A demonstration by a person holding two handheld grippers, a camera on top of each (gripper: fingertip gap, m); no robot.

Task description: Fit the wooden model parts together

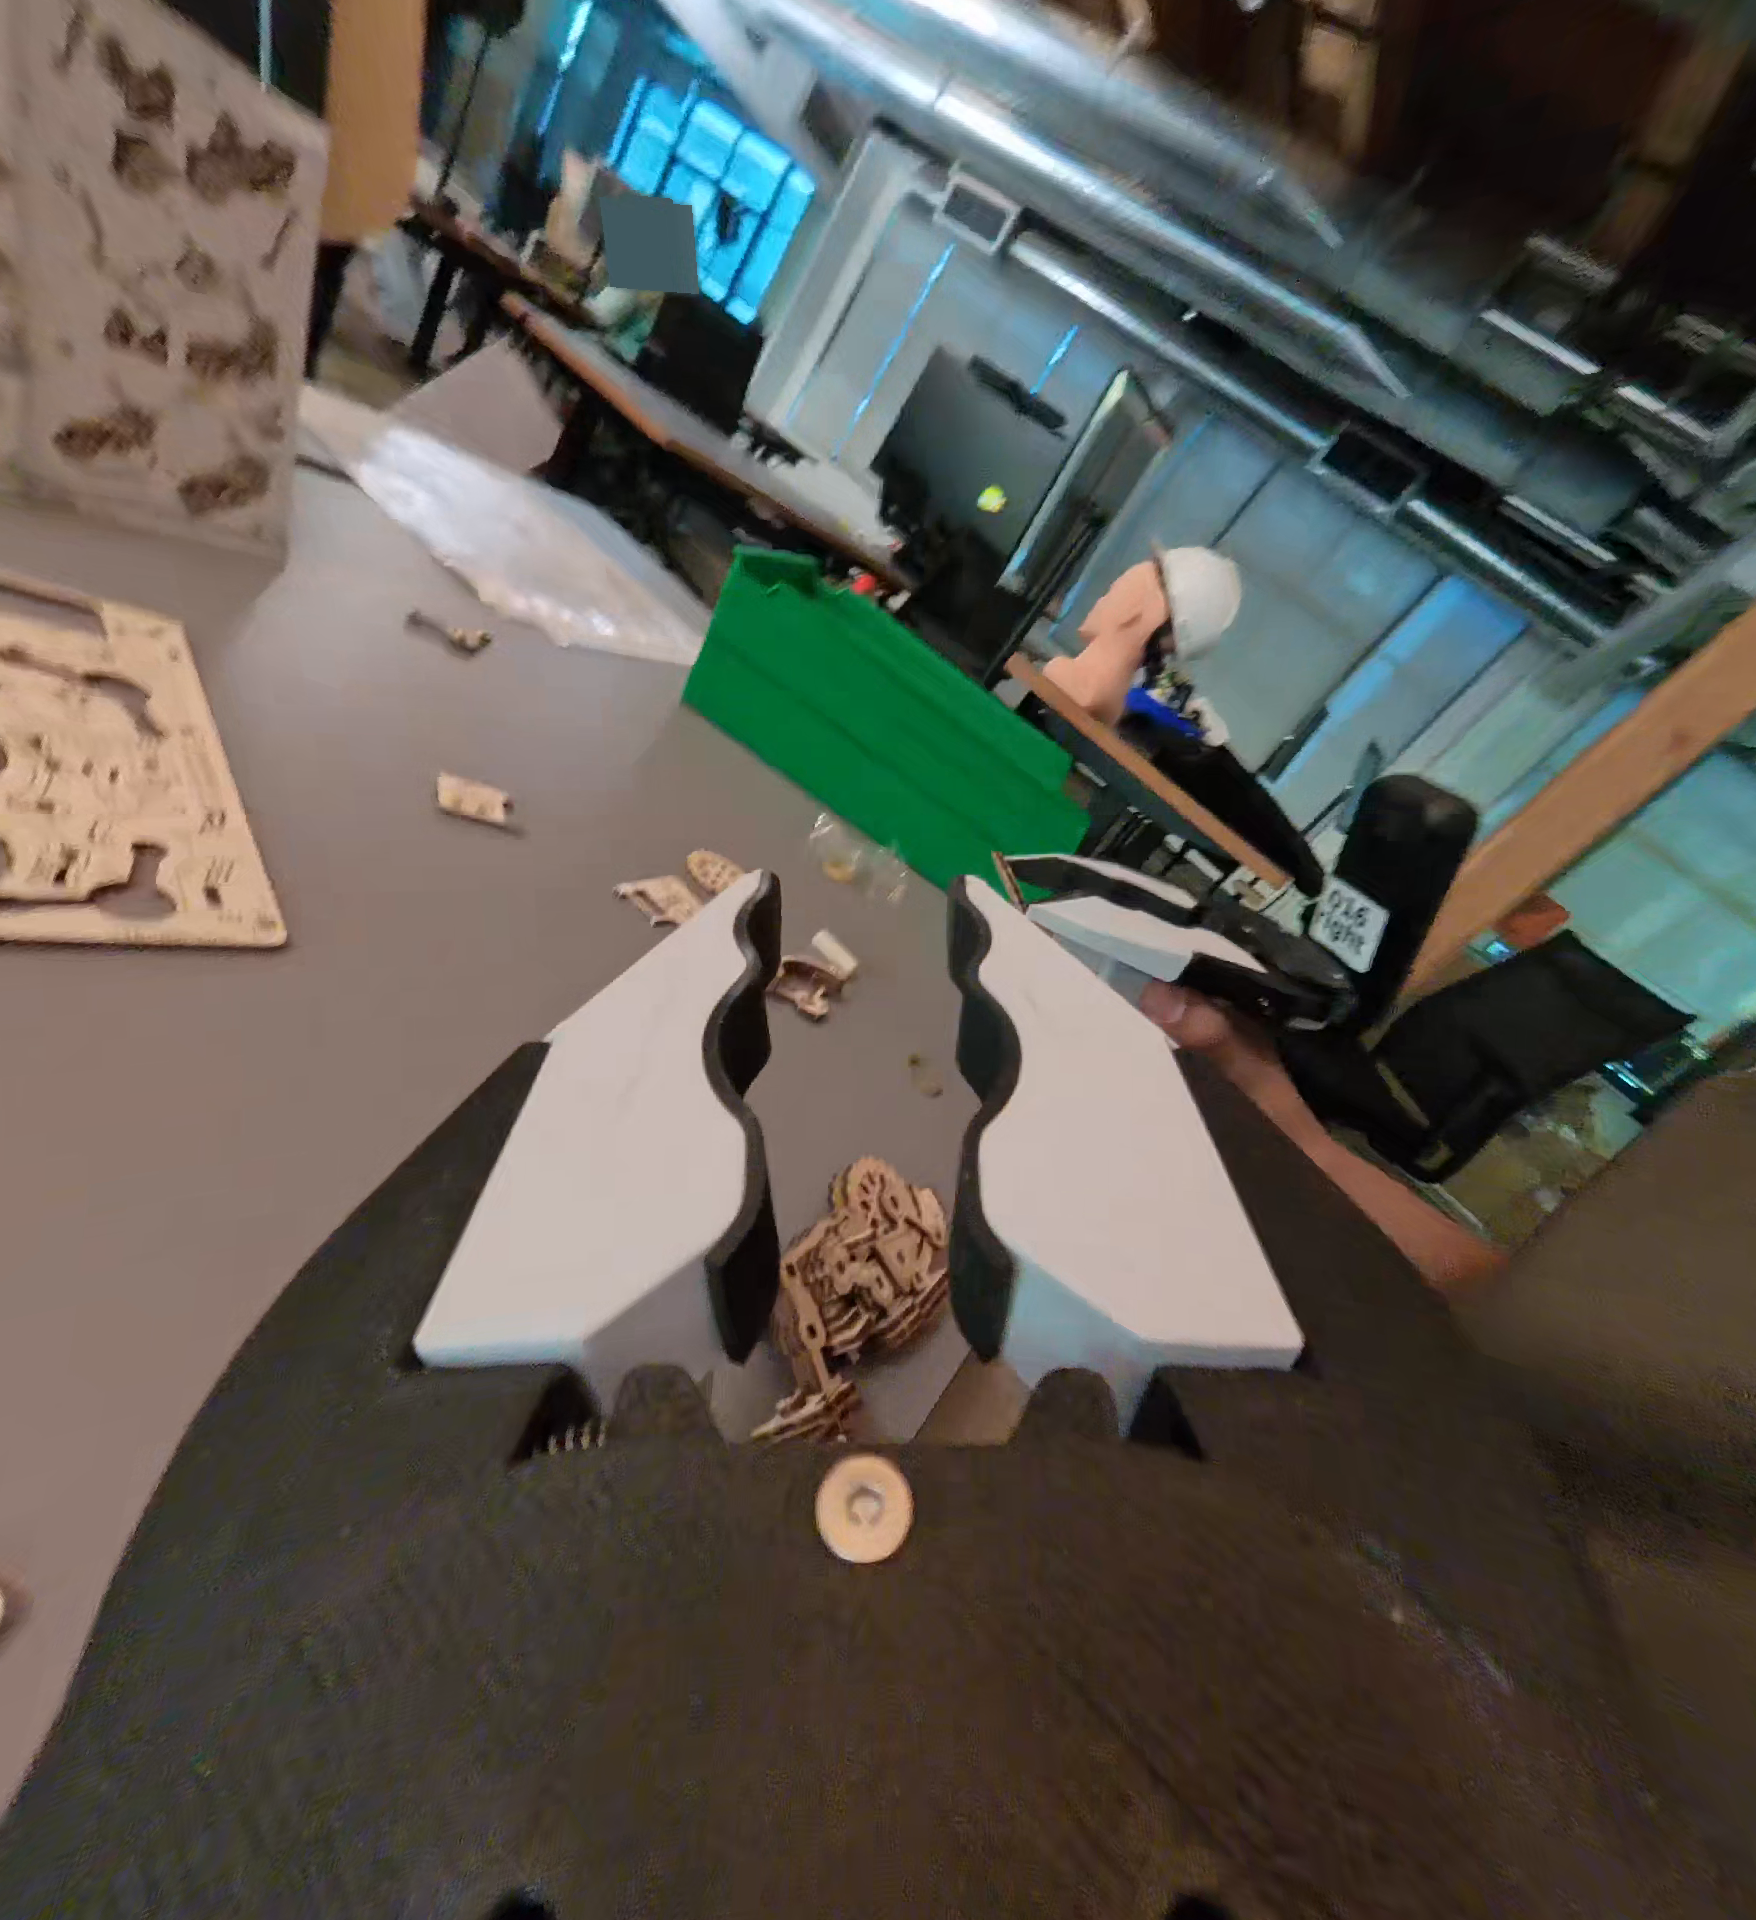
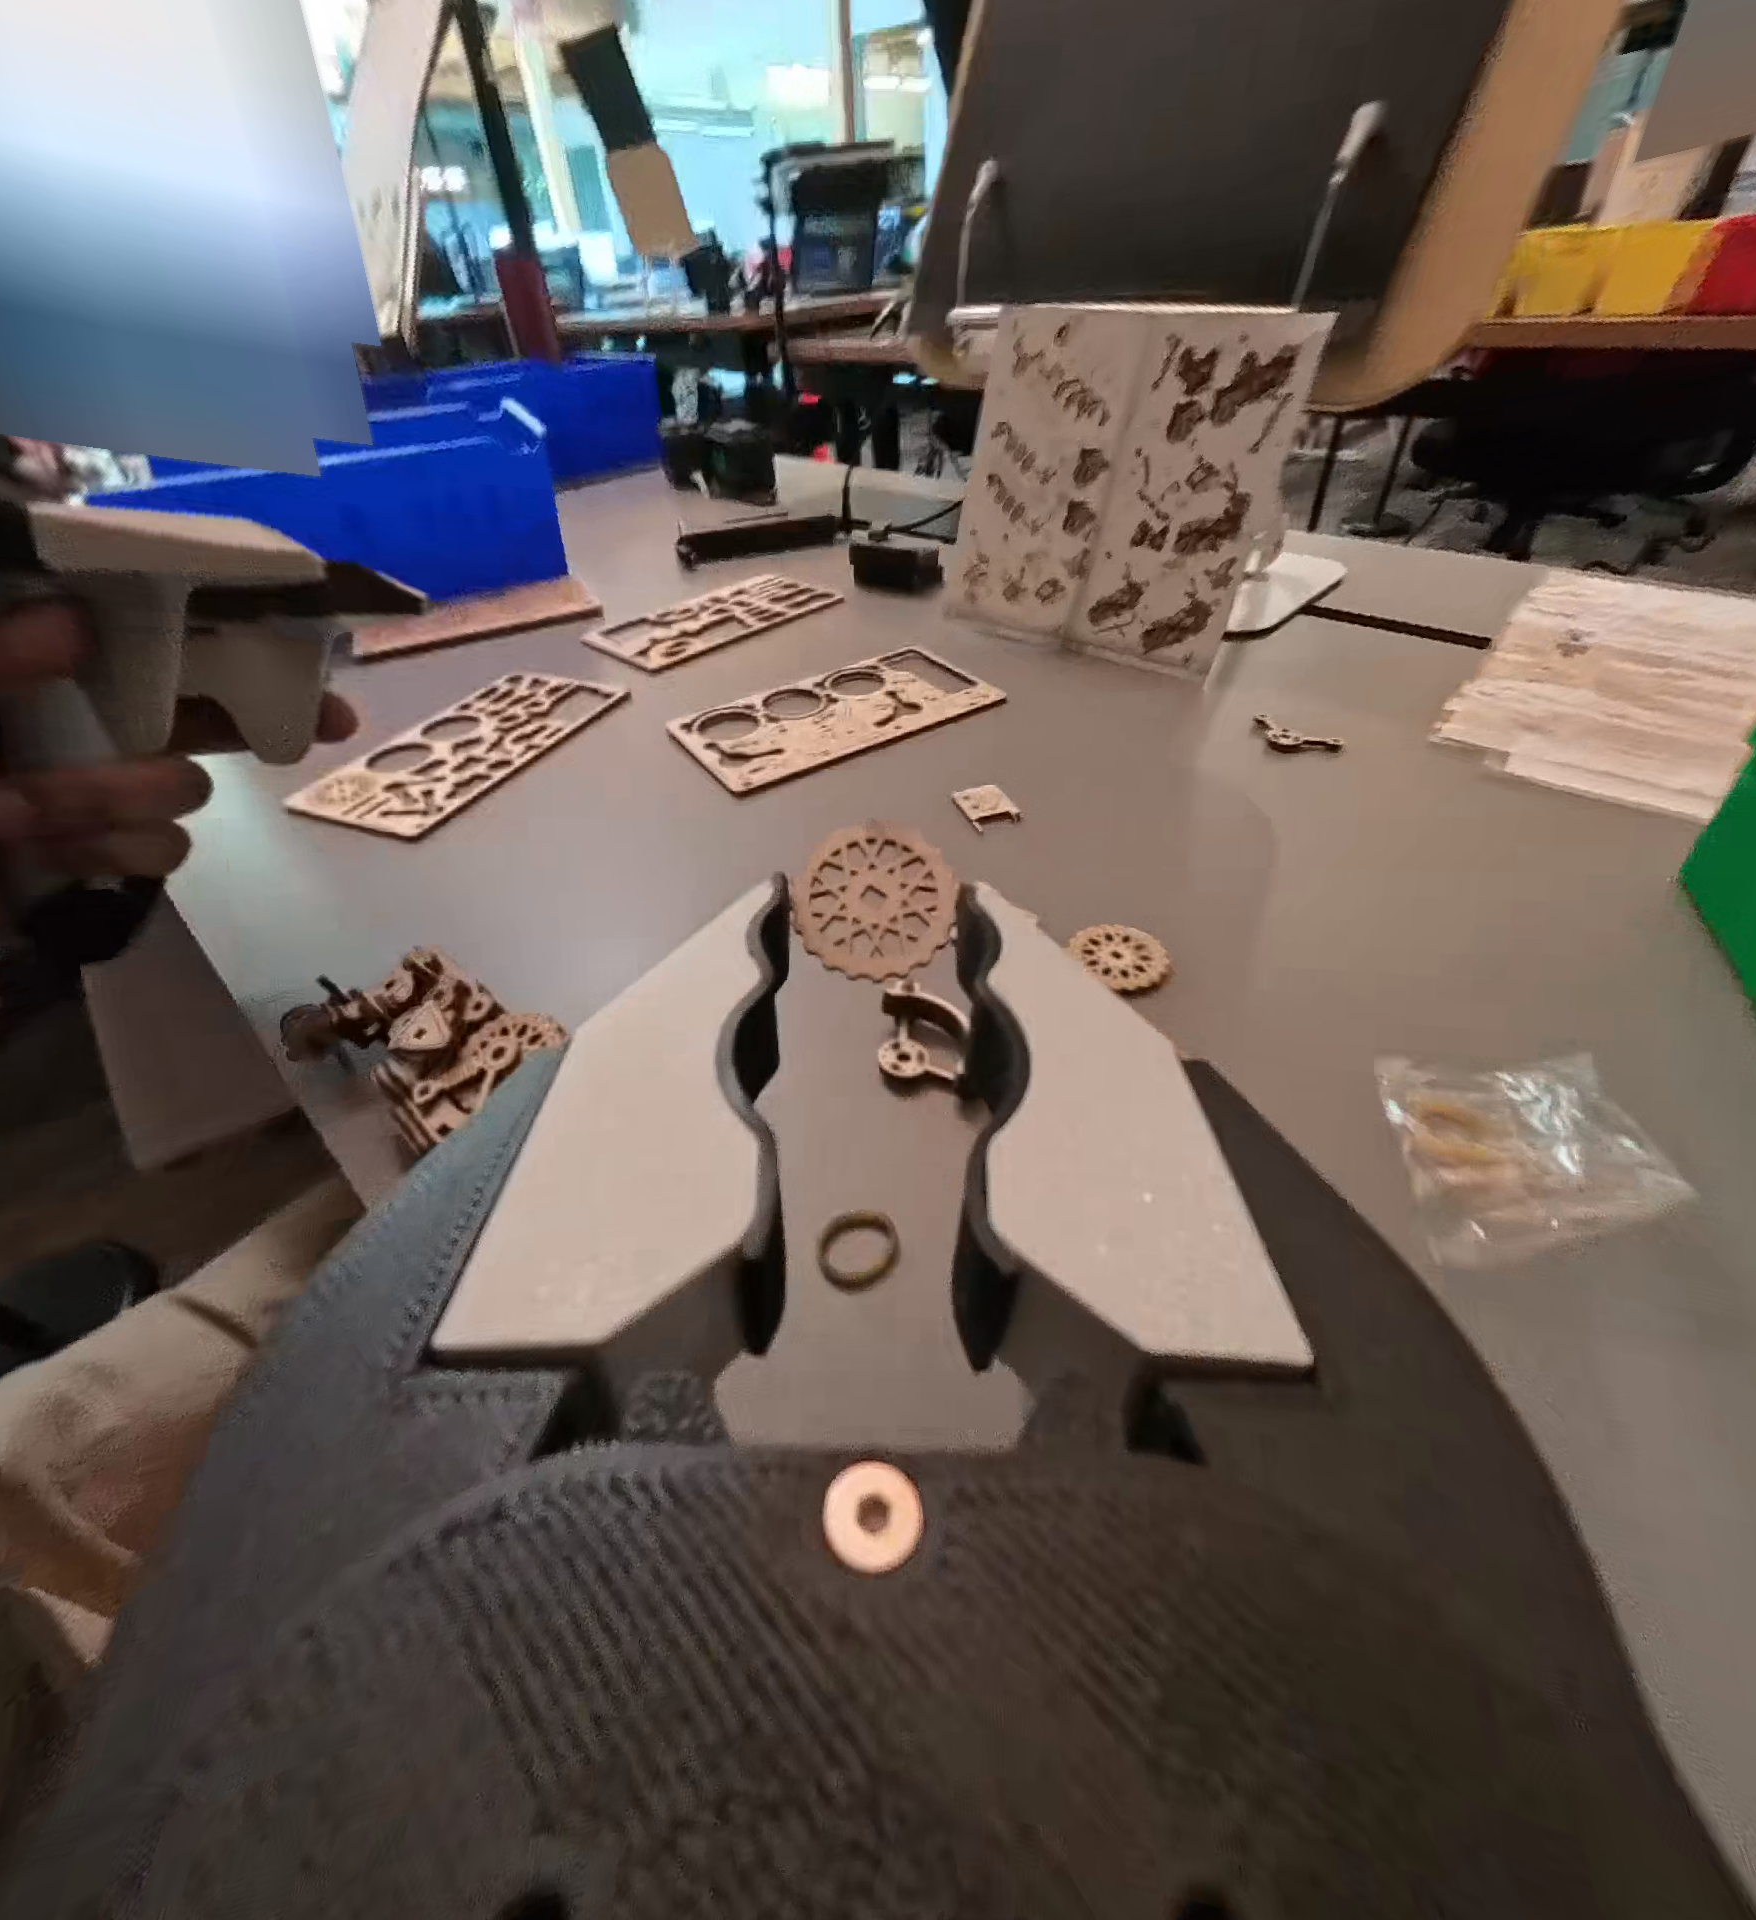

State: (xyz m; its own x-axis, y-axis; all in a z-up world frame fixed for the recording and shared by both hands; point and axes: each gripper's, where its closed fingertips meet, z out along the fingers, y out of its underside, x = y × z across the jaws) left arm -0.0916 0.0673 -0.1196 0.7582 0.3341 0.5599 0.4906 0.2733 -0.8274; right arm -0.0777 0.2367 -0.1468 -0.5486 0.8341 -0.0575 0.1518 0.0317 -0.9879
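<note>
— Two hand-held grippers, holding anything?
— No. Left hand-held gripper (image 1: 863, 914) gapes above the half-built wooden model (image 1: 858, 1273); right hand-held gripper (image 2: 869, 914) gapes around a gear wheel (image 2: 874, 899) on the surface (image 2: 1373, 935), probably picking next.

Matt grey table (image 2: 1373, 935), pale laser-cut wooden gear (image 2: 874, 914)

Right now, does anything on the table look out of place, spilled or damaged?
Nothing stands out. Loose wooden pieces such as the large gear and small gear lie flat on the grey table, and the part-built model looks intact.
</note>
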